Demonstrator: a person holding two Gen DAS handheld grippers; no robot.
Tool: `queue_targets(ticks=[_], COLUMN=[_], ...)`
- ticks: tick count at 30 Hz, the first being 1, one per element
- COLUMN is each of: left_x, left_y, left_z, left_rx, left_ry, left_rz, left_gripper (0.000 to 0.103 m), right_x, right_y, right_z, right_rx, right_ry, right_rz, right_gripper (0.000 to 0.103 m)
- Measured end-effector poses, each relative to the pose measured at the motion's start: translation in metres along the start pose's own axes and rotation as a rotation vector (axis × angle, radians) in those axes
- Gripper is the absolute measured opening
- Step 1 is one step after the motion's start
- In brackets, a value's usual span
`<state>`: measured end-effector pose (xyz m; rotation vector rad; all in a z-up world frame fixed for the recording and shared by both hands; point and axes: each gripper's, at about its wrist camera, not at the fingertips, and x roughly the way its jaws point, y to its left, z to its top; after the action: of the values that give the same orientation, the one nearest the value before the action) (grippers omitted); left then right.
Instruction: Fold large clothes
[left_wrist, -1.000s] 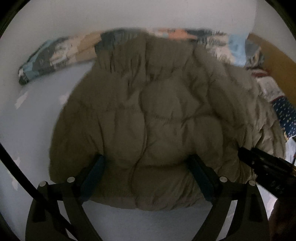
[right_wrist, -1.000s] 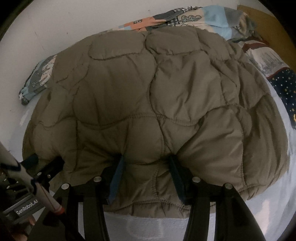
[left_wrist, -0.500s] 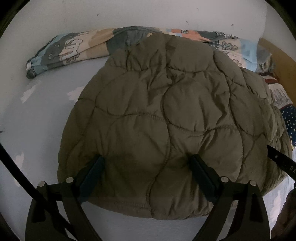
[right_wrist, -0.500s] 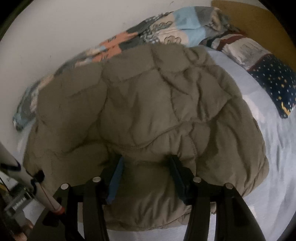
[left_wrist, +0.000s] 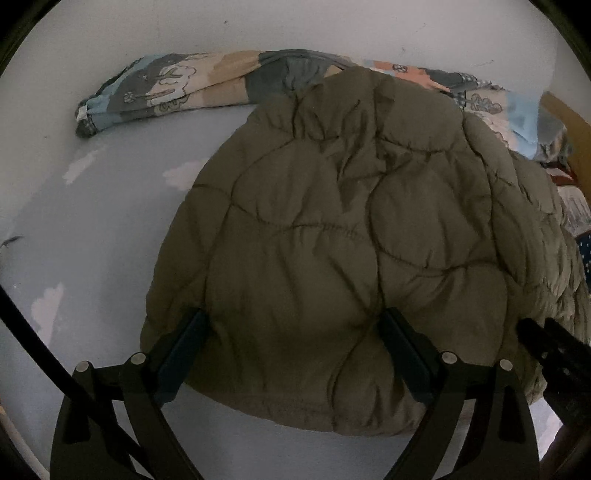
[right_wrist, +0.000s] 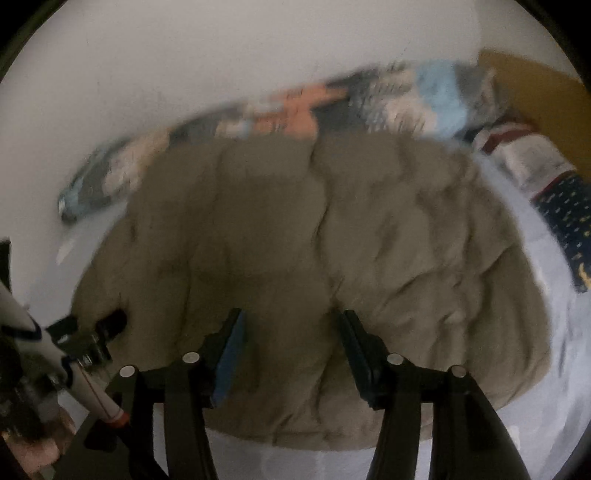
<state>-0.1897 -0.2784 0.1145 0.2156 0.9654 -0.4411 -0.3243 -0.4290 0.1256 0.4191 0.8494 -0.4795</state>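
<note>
Right gripper (right_wrist: 291, 332) pulled back, blurred; jacket (left_wrist: 351, 240) rumpled, both grippers spread.

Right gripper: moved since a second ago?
Yes. The right gripper has backed off: the jacket looks smaller, with more wall above the patterned quilt.

Jacket (left_wrist: 332, 258) on bed (left_wrist: 92, 240), rolled blanket (left_wrist: 184, 88) behind it

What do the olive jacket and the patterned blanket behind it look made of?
Olive jacket: looks like matte woven synthetic shell over soft padding; curved quilting seams and puffy panels suggest it.
Patterned blanket: appears to be thin printed cotton-like cloth, matte, bunched in soft folds against the wall. Fibre cannot be confirmed for either.
</note>
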Motion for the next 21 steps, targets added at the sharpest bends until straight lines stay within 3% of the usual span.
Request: queue_targets(ticks=[5, 7, 11, 15, 18, 21], left_x=[-0.012, -0.018, -0.017, -0.009, -0.007, -0.009], left_y=[-0.004, -0.008, -0.016, -0.02, -0.021, -0.022], left_z=[0.0, -0.001, -0.002, -0.003, -0.005, -0.007], left_rx=[0.018, 0.037, 0.076, 0.08, 0.093, 0.106], left_ry=[-0.047, -0.069, -0.071, -0.046, -0.046, -0.053], left_rz=[-0.002, -0.009, -0.012, -0.012, 0.001, 0.008], left_gripper=[0.095, 0.095, 0.095, 0.095, 0.095, 0.095], right_x=[0.002, -0.013, -0.043, -0.037, -0.02, -0.015], right_y=[-0.006, -0.013, -0.052, -0.119, -0.146, -0.15], right_z=[-0.001, 0.004, 0.016, 0.009, -0.001, -0.003], right_rx=[0.019, 0.061, 0.176, 0.435, 0.534, 0.552], right_ry=[0.012, -0.055, -0.169, -0.076, 0.025, 0.048], right_rz=[0.003, 0.007, -0.144, -0.251, -0.212, -0.193], right_gripper=[0.065, 0.065, 0.065, 0.065, 0.065, 0.066])
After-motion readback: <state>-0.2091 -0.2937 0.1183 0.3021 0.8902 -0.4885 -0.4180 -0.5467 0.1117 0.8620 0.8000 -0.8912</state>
